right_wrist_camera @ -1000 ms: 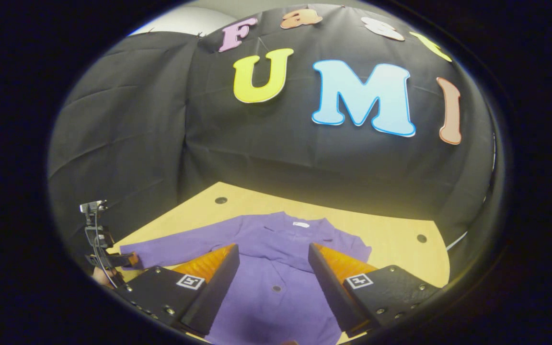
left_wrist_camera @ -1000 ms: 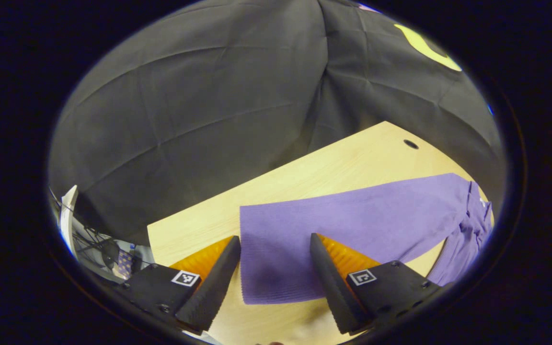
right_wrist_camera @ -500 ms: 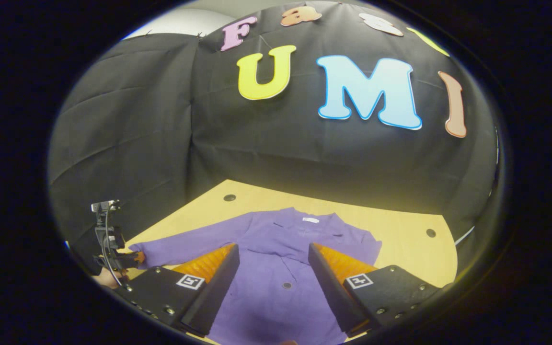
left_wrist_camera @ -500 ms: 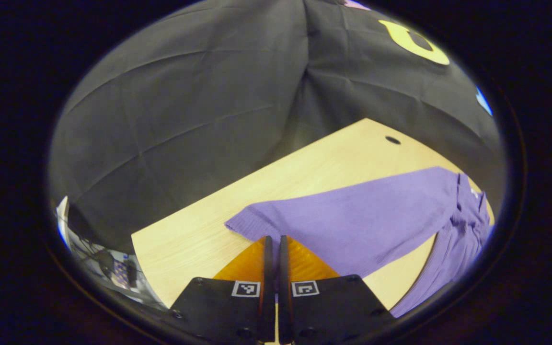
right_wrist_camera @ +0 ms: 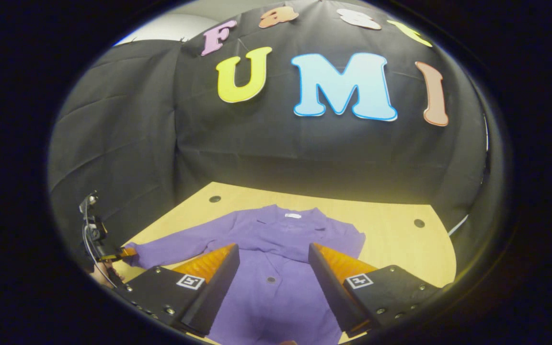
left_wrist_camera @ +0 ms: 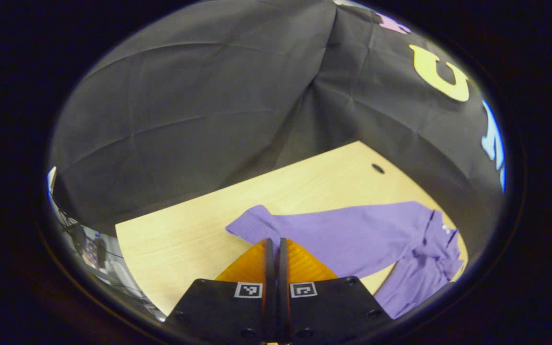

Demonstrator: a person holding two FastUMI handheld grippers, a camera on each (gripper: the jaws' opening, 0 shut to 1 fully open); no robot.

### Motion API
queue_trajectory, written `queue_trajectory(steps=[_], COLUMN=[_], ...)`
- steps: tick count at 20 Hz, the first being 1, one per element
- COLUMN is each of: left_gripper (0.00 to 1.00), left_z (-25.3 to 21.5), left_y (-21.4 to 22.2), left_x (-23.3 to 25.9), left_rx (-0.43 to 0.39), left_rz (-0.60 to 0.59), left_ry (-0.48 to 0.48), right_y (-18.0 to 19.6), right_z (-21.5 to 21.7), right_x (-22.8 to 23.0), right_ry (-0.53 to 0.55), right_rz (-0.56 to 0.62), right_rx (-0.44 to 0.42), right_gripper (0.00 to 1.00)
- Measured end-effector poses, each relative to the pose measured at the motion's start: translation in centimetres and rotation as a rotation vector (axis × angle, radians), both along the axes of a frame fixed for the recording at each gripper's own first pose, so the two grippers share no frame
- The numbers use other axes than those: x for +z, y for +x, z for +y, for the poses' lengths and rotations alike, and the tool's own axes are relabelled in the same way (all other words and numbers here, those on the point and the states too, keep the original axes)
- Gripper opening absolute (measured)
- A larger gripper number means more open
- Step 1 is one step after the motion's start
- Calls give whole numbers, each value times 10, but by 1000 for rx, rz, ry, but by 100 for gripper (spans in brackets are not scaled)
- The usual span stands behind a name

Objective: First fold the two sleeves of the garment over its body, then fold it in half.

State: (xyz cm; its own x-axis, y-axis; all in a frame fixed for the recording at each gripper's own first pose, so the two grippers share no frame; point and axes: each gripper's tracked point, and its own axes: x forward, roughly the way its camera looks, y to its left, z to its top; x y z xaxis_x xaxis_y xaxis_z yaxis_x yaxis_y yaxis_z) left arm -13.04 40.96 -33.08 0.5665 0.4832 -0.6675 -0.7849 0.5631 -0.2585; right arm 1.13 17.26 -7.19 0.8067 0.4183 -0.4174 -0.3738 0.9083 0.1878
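Note:
A purple button-up garment [right_wrist_camera: 276, 268] lies spread face up on the wooden table [right_wrist_camera: 400, 244], collar toward the back wall. In the left gripper view its long sleeve [left_wrist_camera: 343, 235] stretches from the body at the right to my left gripper [left_wrist_camera: 274, 244], which is shut on the cuff end and holds it raised off the table. In the right gripper view, my right gripper [right_wrist_camera: 273, 254] hangs open above the garment's body, nothing between its fingers. The left gripper [right_wrist_camera: 125, 252] also appears there at the far left, holding the cuff.
Black cloth walls close off the back and left of the table. Round cable holes [right_wrist_camera: 418, 223] [right_wrist_camera: 214, 199] sit in the tabletop near the back edge. Bare wood [left_wrist_camera: 185, 235] lies left of the sleeve. A cabled stand [right_wrist_camera: 91, 230] rises at the far left.
My left gripper closed on the sleeve's cuff and lifted it, so the cuff now curls up off the table. The right gripper stayed open above the body, shifting only slightly.

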Motion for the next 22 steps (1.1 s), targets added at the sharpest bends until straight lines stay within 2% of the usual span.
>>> queue_trajectory(steps=[3,7,17,22], left_gripper=[7,7,7,6], left_z=[-10,-50,-201,-282], left_y=[23,75,209,264], left_x=[41,85,146,152], left_rx=[-57,-146,-429,-547], left_rz=[-52,-120,-221,-236], left_ry=[58,80,86,90], right_y=[-1,-1,6,7], right_z=[-13,-34,-109,-151], right_x=[-5,-11,-31,-49], right_ry=[10,28,64,67], right_rz=[10,15,33,60], right_rx=[-16,-45,-159,-206], right_gripper=[91,91,91,92])
